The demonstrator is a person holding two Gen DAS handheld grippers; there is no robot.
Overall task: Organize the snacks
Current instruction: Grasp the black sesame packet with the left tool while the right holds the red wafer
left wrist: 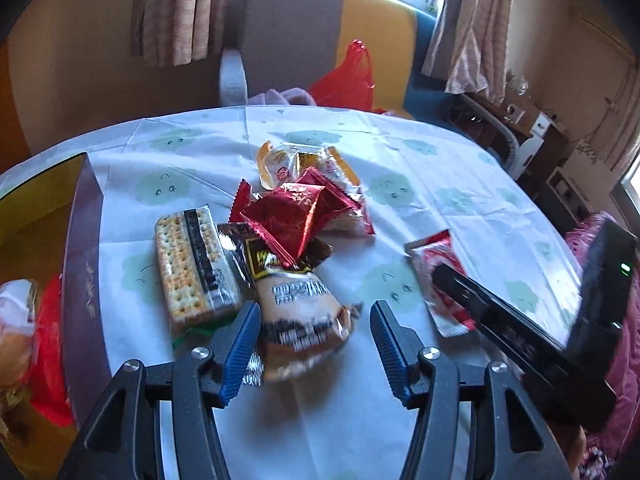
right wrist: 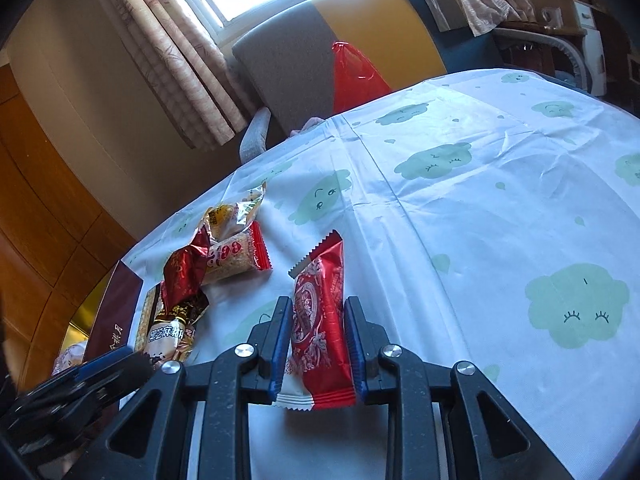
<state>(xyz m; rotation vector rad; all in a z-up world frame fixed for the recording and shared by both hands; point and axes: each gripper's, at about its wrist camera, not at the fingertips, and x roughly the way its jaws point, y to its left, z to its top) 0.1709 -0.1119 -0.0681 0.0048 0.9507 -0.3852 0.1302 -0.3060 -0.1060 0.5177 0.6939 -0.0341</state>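
Observation:
A pile of wrapped snacks lies on the tablecloth: a cracker pack (left wrist: 192,268), a brown sesame pack (left wrist: 298,304), red foil packs (left wrist: 284,220) and orange-edged packs (left wrist: 304,164). My left gripper (left wrist: 316,340) is open, its fingers either side of the sesame pack's near end. My right gripper (right wrist: 316,340) is shut on a red-and-white snack packet (right wrist: 320,320), which also shows in the left wrist view (left wrist: 436,280). The pile shows at the left of the right wrist view (right wrist: 192,280).
A dark maroon box (left wrist: 84,272) with a gold inside stands at the table's left edge, with some snacks in it (left wrist: 16,320). A chair (left wrist: 296,36) with a red plastic bag (left wrist: 348,76) stands beyond the far edge. The cloud-print tablecloth (right wrist: 500,220) stretches right.

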